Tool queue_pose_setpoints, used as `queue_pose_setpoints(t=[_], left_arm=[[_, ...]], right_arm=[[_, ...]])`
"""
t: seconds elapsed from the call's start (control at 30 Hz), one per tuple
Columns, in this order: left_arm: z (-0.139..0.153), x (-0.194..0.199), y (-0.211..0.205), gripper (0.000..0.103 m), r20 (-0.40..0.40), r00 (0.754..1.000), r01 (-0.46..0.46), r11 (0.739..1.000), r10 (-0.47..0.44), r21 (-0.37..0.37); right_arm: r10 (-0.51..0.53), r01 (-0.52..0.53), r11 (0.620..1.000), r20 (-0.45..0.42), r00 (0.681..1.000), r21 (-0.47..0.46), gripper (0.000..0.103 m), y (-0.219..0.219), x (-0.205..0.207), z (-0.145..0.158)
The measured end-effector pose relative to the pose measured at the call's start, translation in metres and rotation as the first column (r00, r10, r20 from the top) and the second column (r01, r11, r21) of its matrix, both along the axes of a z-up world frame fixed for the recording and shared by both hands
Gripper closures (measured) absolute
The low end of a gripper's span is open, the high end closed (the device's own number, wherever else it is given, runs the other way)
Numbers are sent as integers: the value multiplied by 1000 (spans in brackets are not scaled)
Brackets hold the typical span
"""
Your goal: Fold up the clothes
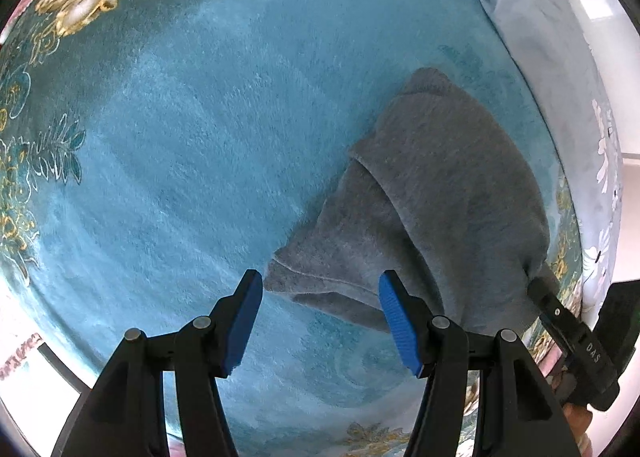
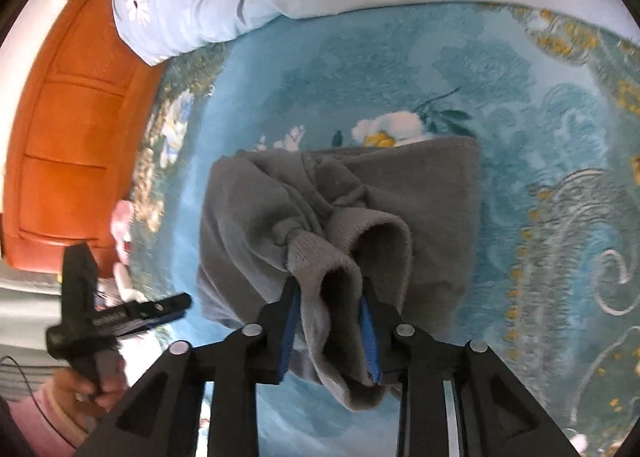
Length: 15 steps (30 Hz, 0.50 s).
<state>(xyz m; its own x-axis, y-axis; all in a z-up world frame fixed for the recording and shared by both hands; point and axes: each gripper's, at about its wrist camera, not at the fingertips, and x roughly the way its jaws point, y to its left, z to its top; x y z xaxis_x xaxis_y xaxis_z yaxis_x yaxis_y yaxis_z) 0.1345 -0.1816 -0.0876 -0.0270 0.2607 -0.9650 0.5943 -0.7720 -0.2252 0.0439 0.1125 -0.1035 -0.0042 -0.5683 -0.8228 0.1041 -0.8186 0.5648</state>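
Right now my right gripper (image 2: 330, 297) pinches the ribbed cuff of the grey sweatshirt (image 2: 420, 193) lying half-folded on the teal bed blanket (image 1: 200, 117); my left gripper (image 1: 320, 297) hangs open over its near corner, which I'd grab next

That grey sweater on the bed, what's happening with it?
A person with a gripper in each hand is folding the grey sweater on the teal floral blanket. The right gripper has a ribbed cuff between its pads. The left gripper is open, hovering over the sweater's lower corner, holding nothing.
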Motion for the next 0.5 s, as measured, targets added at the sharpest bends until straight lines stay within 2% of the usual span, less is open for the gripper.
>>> queue_pose_setpoints(t=[0.13,0.17,0.2,0.27,0.33,0.43,0.5], left_arm=[[-1,-4,-1,41,-2,1000,-6,1000,6,1],[-1,-5,-1,41,-6,1000,-6,1000,6,3],[-1,-7,-1,41,-10,1000,-6,1000,6,4],[0,-9,0,41,-20,1000,-1,1000,2,9],[-1,-11,2,41,-25,1000,4,1000,-3,18],[-4,-12,5,41,-25,1000,13,1000,-12,27],[-9,-13,8,41,-19,1000,18,999,-17,44]], right_arm=[[-22,24,999,54,998,-41,66,-3,-10,-17],[-32,36,998,69,997,-53,70,-4,-12,-20],[-34,38,997,71,997,-61,81,-6,-14,-20],[-39,45,994,60,997,-98,85,-7,-15,-12],[-69,77,981,49,996,-179,86,0,-16,2],[-154,151,951,11,988,-269,86,24,-21,28],[-201,194,950,-6,980,-244,86,45,-26,34]])
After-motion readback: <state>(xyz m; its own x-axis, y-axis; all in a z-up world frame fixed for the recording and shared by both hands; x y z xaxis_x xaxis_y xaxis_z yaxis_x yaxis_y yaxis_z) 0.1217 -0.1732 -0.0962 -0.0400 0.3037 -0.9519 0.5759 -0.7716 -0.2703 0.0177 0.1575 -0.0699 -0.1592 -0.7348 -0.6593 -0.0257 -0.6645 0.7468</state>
